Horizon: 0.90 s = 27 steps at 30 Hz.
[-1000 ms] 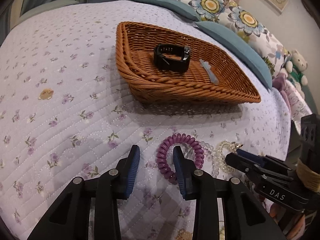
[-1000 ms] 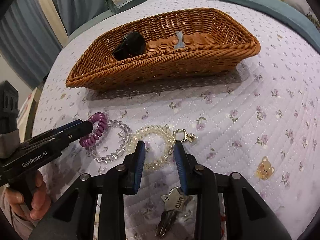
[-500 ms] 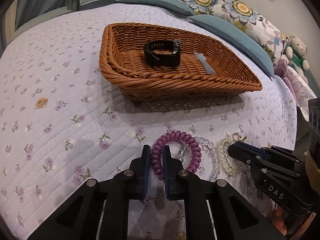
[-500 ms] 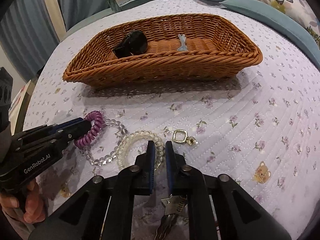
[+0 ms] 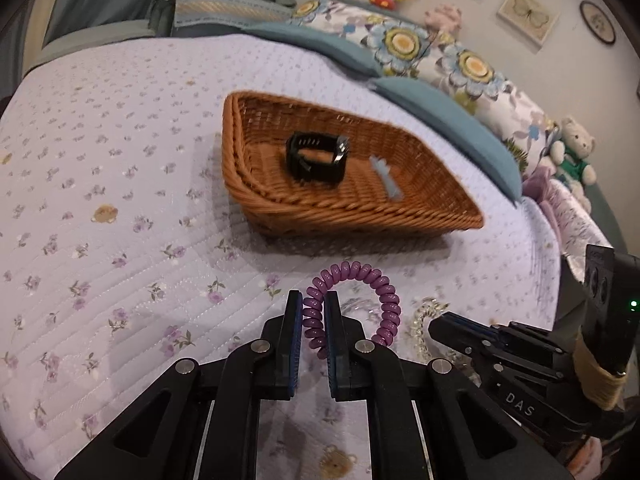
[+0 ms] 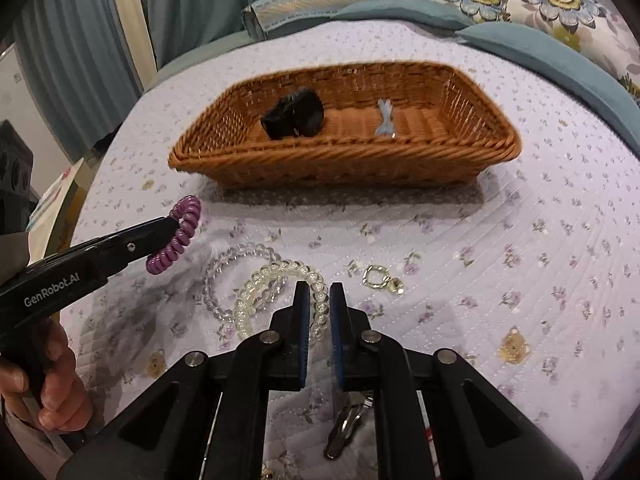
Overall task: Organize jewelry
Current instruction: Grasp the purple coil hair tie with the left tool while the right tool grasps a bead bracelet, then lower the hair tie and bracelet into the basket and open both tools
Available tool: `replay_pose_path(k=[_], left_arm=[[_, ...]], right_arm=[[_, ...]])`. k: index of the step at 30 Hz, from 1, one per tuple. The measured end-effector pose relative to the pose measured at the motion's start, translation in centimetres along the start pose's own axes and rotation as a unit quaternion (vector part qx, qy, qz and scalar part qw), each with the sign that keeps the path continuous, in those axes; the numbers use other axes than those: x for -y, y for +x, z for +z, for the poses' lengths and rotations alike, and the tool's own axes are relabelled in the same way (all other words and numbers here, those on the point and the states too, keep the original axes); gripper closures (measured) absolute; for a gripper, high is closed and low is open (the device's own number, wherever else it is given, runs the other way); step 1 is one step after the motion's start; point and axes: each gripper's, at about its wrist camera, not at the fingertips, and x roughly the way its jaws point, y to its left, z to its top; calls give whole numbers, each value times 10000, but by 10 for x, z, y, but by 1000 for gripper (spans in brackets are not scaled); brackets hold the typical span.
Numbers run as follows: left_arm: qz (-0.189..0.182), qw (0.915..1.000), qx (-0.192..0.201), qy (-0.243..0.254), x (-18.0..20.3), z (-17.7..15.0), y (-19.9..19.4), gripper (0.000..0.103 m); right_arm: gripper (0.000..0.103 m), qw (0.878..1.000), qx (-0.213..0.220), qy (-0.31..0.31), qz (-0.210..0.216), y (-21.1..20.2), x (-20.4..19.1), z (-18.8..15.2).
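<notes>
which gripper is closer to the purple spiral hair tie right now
Left. The left gripper has its fingers shut on the purple spiral hair tie, lifting it. The right gripper sits apart, clamped on the yellowish beaded bracelet.

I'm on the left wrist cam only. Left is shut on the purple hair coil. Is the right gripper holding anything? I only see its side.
Observer: Yes. The right wrist view shows the right gripper closed on the cream bead bracelet, with one side of the loop between its fingers.
Operator: Is the coil clear of the bed?
Observer: It looks so. The purple hair coil hangs from the left gripper, and its shadow falls on the quilt below.
Operator: Anything loose that I can't see?
Observer: A small gold clasp lies on the quilt, right of the bracelets.
</notes>
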Motion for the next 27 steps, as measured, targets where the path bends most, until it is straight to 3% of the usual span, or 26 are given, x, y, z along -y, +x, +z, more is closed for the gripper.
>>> replay_pose_path(k=[7,14,21,27], left_arm=[[-187,9994,285,-13,7,10,-20,93],[-204,9986,477,111,24,47,-23,93],[-165,9980,494,357,48,97,17,93],[-117,9985,161,506,58,111,68,93]], right_arm=[[91,9988,455,158,32,-31,10,12],[91,9957,856,350,-69,-54,27,61],[91,9942,915,407,-380,-28,56,120],[91,9947,758,543,-431,7,80,146]])
